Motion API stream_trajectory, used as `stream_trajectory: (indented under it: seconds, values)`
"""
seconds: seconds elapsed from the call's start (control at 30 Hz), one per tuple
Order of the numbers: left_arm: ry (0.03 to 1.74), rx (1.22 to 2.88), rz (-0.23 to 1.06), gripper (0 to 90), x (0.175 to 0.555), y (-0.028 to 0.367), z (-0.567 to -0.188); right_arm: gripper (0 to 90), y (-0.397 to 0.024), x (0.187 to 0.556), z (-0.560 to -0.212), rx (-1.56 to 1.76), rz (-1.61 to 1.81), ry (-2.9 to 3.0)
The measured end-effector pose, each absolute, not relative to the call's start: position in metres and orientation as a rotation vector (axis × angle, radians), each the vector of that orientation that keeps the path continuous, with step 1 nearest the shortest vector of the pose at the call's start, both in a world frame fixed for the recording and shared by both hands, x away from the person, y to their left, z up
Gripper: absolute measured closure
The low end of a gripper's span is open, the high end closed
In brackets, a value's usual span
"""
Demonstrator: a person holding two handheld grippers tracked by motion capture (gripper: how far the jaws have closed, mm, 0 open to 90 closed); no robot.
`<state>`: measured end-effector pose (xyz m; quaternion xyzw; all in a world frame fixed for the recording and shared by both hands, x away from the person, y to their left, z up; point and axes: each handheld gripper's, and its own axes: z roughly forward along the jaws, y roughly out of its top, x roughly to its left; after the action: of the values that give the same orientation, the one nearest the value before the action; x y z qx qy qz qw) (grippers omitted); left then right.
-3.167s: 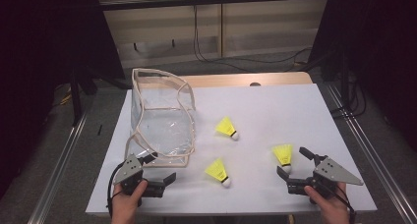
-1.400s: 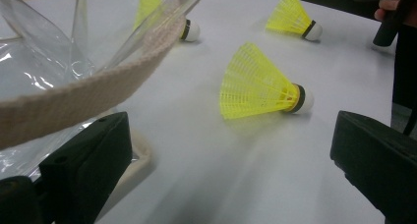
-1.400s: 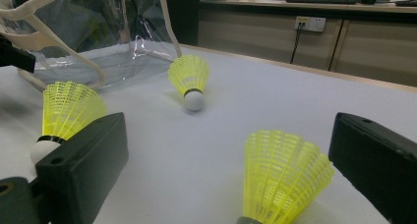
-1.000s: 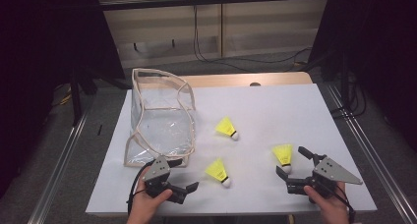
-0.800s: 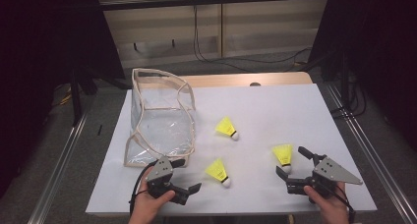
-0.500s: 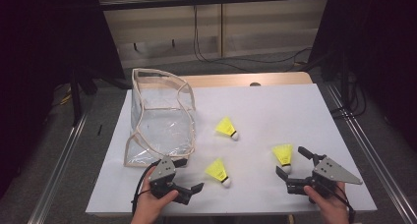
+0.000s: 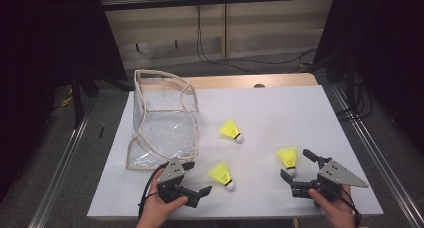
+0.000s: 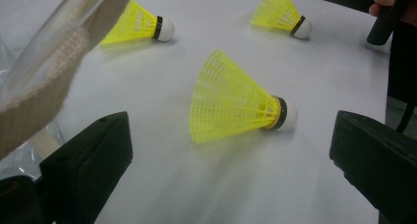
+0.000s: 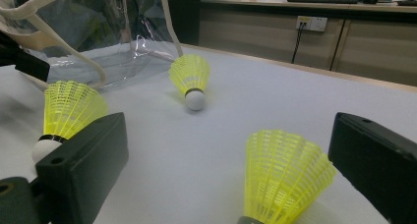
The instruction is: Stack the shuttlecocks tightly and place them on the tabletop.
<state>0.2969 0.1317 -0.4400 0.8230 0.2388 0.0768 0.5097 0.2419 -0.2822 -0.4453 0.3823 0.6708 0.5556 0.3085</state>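
Three yellow shuttlecocks lie on the white table top. My left gripper is open at the front, its jaws pointing at the nearest shuttlecock just to its right. In the left gripper view that shuttlecock lies on its side ahead of the spread jaws, cork to the right, untouched by the left gripper. My right gripper is open around the right shuttlecock, which stands on its cork between the jaws. The third shuttlecock lies mid-table.
A clear plastic bag with beige trim stands open at the left, its front corner close to my left gripper. The bag's edge crowds the left gripper view's left side. Table edges run near both hands.
My left gripper has moved right from the bag's front-left corner towards the nearest shuttlecock. The right gripper and all three shuttlecocks have stayed put.
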Motion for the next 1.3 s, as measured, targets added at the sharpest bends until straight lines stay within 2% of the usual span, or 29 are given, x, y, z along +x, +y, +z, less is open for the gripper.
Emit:
stream_trajectory:
  seconds: [1.0, 1.3]
  values:
    - [0.597, 2.029, 0.163, 2.1, 0.300, 0.110, -0.439, 1.8, -0.282, 0.242, -0.445, 1.015, 1.472, 1.777]
    - [0.579, 2.035, 0.162, 4.5, 0.301, 0.103, -0.441, 1.8, -0.282, 0.242, -0.445, 1.016, 1.473, 1.775]
